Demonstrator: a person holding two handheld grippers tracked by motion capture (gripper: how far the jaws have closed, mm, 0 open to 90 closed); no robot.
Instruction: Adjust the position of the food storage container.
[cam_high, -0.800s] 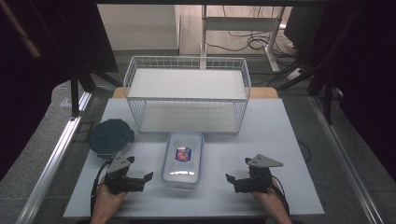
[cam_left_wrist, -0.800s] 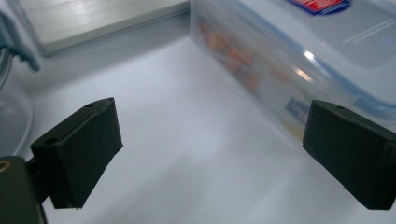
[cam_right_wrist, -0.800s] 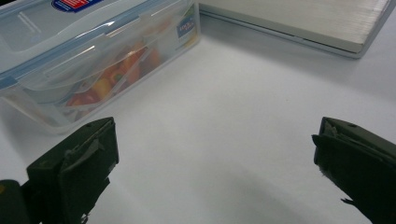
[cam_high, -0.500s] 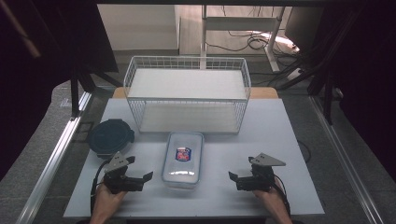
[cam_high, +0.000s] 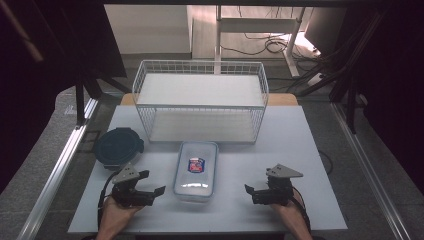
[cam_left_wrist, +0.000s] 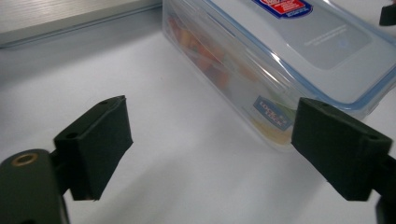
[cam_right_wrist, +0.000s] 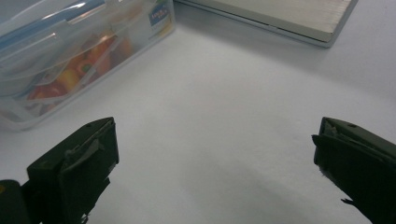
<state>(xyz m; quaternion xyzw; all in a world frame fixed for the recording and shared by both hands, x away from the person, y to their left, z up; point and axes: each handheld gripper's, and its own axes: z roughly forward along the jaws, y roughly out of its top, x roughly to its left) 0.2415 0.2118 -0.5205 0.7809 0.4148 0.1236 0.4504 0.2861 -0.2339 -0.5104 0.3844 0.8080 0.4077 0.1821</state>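
Note:
A clear rectangular food box (cam_high: 196, 170) with a clipped lid and a red label lies on the white table (cam_high: 310, 150) between my two grippers. Orange and red food shows through its wall in the left gripper view (cam_left_wrist: 219, 60) and the right gripper view (cam_right_wrist: 70, 51). My left gripper (cam_high: 152, 182) rests on the table left of the box, jaws open and empty (cam_left_wrist: 215, 140), its right jaw close to the box's near corner. On the other side, my right gripper (cam_high: 251, 194) points toward the box from a hand's width away, open with only bare table between its jaws (cam_right_wrist: 215, 163).
A white wire basket (cam_high: 200, 100) stands behind the box at the table's back; its pale base edge (cam_right_wrist: 280, 14) shows in the right gripper view. A dark round lidded container (cam_high: 119, 147) sits at the left, just beyond my left gripper. Bare table lies right of the box.

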